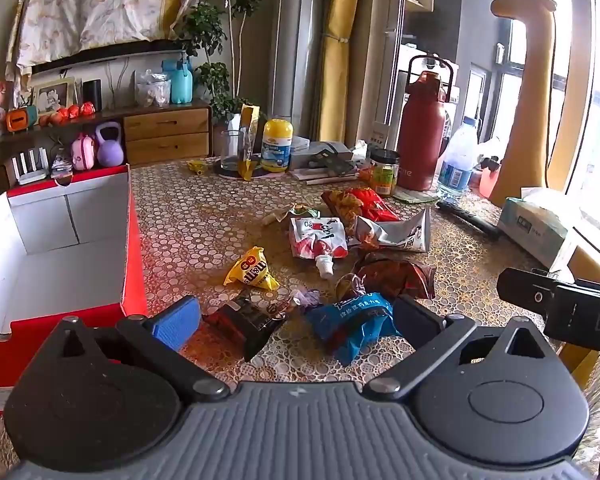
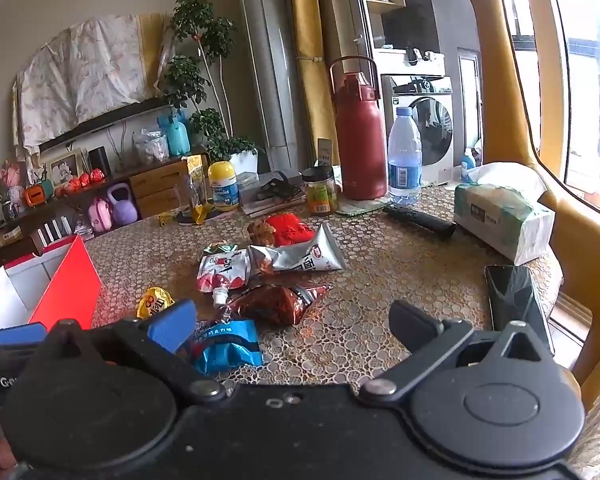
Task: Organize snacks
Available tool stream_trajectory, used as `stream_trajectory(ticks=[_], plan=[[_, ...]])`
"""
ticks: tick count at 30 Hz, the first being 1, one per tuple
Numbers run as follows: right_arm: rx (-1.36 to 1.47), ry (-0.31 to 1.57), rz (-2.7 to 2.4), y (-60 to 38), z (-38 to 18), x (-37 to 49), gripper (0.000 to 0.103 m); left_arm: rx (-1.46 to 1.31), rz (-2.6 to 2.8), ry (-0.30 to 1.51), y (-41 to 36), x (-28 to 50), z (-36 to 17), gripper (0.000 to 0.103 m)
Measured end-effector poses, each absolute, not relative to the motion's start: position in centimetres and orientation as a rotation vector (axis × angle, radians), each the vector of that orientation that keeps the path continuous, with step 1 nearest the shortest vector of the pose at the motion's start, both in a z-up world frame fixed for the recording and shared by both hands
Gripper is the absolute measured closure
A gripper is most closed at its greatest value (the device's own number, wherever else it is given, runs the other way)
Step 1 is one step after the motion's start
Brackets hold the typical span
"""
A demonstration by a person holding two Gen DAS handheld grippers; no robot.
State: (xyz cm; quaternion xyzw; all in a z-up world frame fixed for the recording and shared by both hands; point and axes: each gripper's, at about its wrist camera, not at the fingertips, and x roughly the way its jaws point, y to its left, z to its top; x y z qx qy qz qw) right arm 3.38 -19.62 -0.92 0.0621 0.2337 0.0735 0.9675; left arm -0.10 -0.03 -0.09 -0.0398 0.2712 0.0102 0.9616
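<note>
Snacks lie loose mid-frame on your tabletop [image 1: 188,216]: nearest, between your left gripper's [image 1: 296,320] wide, empty jaws, a blue packet [image 1: 352,316]; then a yellow pouch [image 1: 252,270]. Your right gripper [image 2: 296,322] is equally wide and empty. The red box [image 1: 134,240] sits left.

We see a table [image 1: 204,216] covered with a lace-patterned cloth. At its left edge sits an open red box [image 1: 134,240] with a white interior. Loose snack packets lie mid-table: a yellow packet [image 1: 252,270], a white-and-red spout pouch [image 1: 318,238], a silver packet [image 1: 400,232], a brown packet [image 1: 396,274], a blue packet [image 1: 352,316] and a black packet [image 1: 248,316]. Farther back stand a red flask [image 1: 422,136], a water bottle [image 1: 458,160], a jar [image 1: 384,170] and a yellow-lidded bottle [image 1: 277,146]. A tissue pack [image 2: 504,216] and a phone [image 2: 518,300] lie at the right.
</note>
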Motion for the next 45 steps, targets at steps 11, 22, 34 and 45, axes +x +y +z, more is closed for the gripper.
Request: stream_trajectory(ticks=[11,22,34,45], plan=[[0.125,0.474,0.147,-19.59,-0.98,3.35,0.0,-0.081,0.02,0.55,-0.02,-0.09,-0.13,0.0],[0.126,0.477,0.148,-19.66,-1.11,3.16,0.0,-0.078,0.025,0.561,0.1,-0.07,-0.72,0.0],[0.127,0.479,0.148,-19.62,-1.15,3.28,0.0,-0.078,0.028,0.567,0.16,-0.06,-0.63,0.0],[0.126,0.48,0.148,-19.63,-1.16,3.33,0.0,-0.076,0.027,0.571,0.28,-0.12,-0.76,0.0]])
